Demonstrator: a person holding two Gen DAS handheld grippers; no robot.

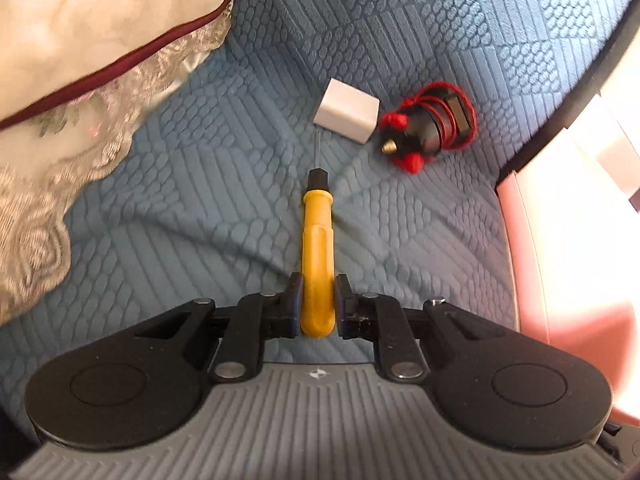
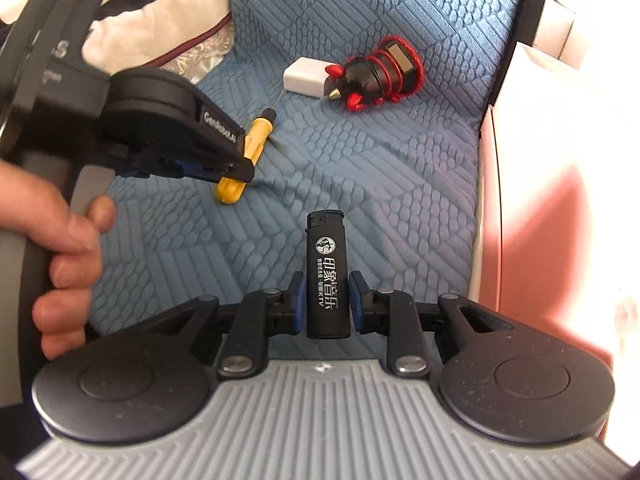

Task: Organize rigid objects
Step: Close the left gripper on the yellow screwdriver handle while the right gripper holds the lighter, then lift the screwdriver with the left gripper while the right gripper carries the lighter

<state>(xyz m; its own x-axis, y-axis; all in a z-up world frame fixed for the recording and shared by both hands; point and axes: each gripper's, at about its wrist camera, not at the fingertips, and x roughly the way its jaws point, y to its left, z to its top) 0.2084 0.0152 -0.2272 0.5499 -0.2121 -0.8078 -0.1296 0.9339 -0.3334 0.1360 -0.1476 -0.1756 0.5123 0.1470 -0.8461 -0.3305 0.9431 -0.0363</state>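
My left gripper (image 1: 317,300) is shut on the handle of a yellow screwdriver (image 1: 316,248), whose thin shaft points toward a white block (image 1: 347,111) on the blue textured cushion (image 1: 224,200). A black bobbin wound with red cord (image 1: 430,124) lies right of the block. My right gripper (image 2: 326,300) is shut on a black lighter (image 2: 327,276) with white print, held above the cushion. The right wrist view also shows the left gripper (image 2: 240,168) gripping the screwdriver (image 2: 256,144), the white block (image 2: 305,77) and the bobbin (image 2: 378,74).
A white pillow with maroon piping and lace trim (image 1: 80,64) lies at the left. A pink box wall (image 1: 560,272) stands along the cushion's right edge; it shows in the right wrist view (image 2: 540,216) too. A hand (image 2: 64,264) holds the left gripper's handle.
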